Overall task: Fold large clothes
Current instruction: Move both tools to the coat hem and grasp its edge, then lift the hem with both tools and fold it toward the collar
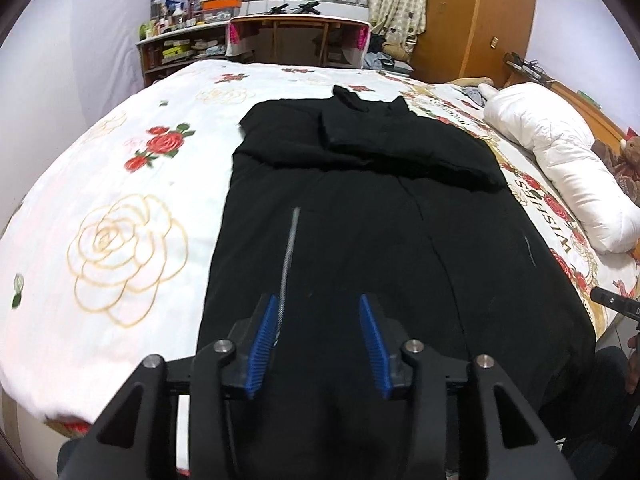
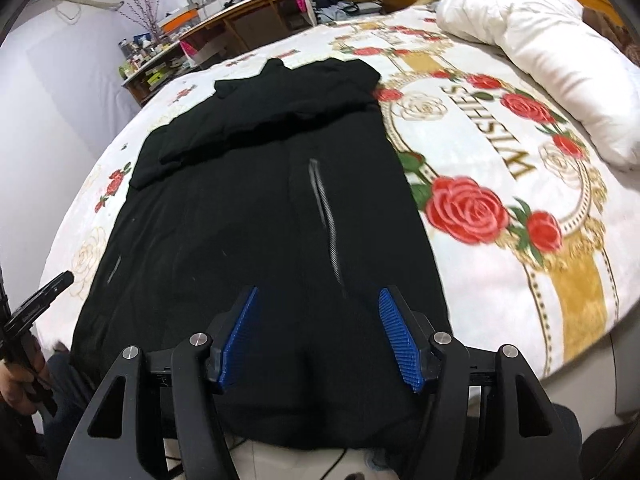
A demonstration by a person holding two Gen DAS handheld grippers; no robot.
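A large black garment (image 1: 360, 240) lies flat along the floral bedspread (image 1: 120, 200), with its far part folded back over itself in a thick band (image 1: 360, 144). Its near end hangs over the bed's front edge. A silver zipper (image 1: 290, 248) runs down its left half and another zipper (image 2: 326, 216) down the right half. My left gripper (image 1: 318, 300) hovers over the near left part, open, with nothing between its blue pads (image 1: 266, 344). Over the near right part of the garment (image 2: 260, 220) my right gripper (image 2: 318, 292) is open too, and empty.
A white rolled duvet (image 1: 560, 160) lies along the bed's right side beside a wooden headboard (image 1: 600, 112). A desk (image 1: 296, 36) and cluttered shelves (image 1: 180, 48) stand beyond the far end. The other gripper's tip (image 2: 44, 294) shows at the left, held by a hand (image 2: 18, 380).
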